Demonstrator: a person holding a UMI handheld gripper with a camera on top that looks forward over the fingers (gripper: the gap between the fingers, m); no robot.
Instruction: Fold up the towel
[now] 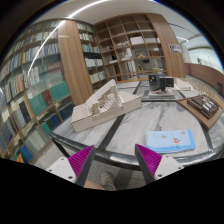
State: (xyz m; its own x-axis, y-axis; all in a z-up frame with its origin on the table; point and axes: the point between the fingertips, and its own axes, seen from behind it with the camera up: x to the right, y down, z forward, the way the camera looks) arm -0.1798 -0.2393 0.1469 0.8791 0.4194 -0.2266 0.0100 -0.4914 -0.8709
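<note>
- Gripper view: the gripper (115, 160) is raised above a pale marble-patterned table (125, 130), looking forward across it into a library-like room.
- Claw state: the two fingers stand spread apart, with a clear gap between the magenta pads (152, 160). Nothing is held or pinched; only bare tabletop shows between them.
- Task item: the towel (170, 141), light blue with a darker band and some red marking, lies flat on the table just ahead of the right finger and a little to its outer side. It is apart from the finger, not touching it.
- Beyond the fingers, further along the table, sits a long white architectural model (98, 103), running away from the camera.
- Past the model, a dark monitor-like object (157, 82) stands on the far part of the table.
- A dark tray or display case (205, 104) rests on a wooden surface to the right of the table.
- Tall wooden bookshelves (45, 80) filled with books line the left side and the back wall.
</note>
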